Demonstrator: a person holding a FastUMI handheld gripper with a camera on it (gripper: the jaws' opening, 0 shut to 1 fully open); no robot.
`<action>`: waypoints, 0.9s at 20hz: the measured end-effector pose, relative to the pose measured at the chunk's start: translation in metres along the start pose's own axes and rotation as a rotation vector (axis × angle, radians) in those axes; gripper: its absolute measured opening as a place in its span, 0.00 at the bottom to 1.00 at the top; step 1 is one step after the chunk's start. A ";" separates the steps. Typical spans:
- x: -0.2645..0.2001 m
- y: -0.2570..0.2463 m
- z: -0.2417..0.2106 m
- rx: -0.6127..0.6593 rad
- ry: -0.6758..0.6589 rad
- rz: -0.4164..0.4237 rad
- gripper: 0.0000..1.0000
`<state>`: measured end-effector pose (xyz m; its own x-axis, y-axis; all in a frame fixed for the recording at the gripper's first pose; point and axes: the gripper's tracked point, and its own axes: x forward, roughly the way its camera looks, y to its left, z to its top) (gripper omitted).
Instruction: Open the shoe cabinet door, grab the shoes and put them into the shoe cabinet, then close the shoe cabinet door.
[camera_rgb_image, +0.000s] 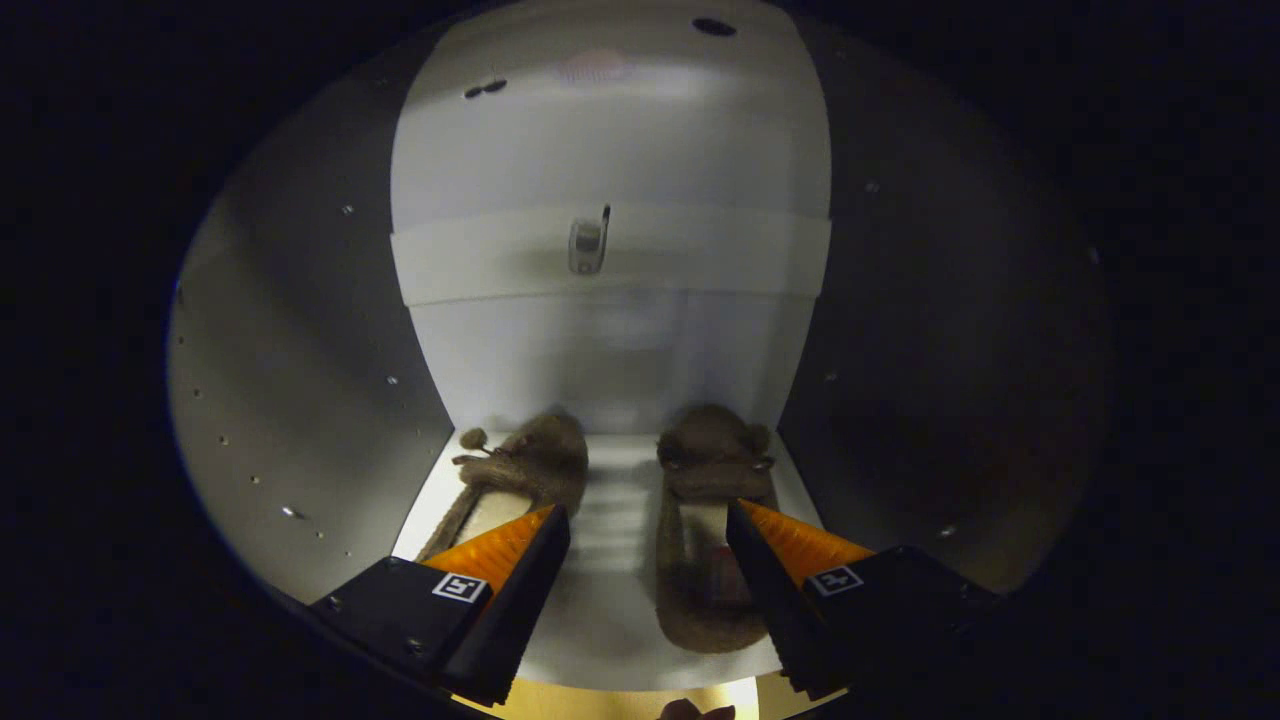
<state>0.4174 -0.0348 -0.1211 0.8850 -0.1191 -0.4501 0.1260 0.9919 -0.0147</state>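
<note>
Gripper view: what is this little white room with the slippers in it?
Most likely the inside of a shoe cabinet: close white walls, and a pair of brown slippers side by side on its floor. The hand-held gripper is open above them.

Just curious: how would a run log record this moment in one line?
tool: open, empty | shoes: both on cabinet shelf | door: not yet closed

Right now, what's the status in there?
Fingers open, holding nothing. Both brown shoes, left and right, on cabinet shelf. Nothing in the way.
</note>
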 end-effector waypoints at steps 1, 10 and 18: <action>-0.013 -0.001 0.009 -0.008 -0.044 -0.005 1.00; -0.165 0.002 0.044 -0.043 -0.441 -0.034 0.98; -0.338 -0.018 0.004 -0.008 -0.608 -0.090 0.98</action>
<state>0.1175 -0.0129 0.0346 0.9685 -0.2039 0.1429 0.2111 0.9768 -0.0367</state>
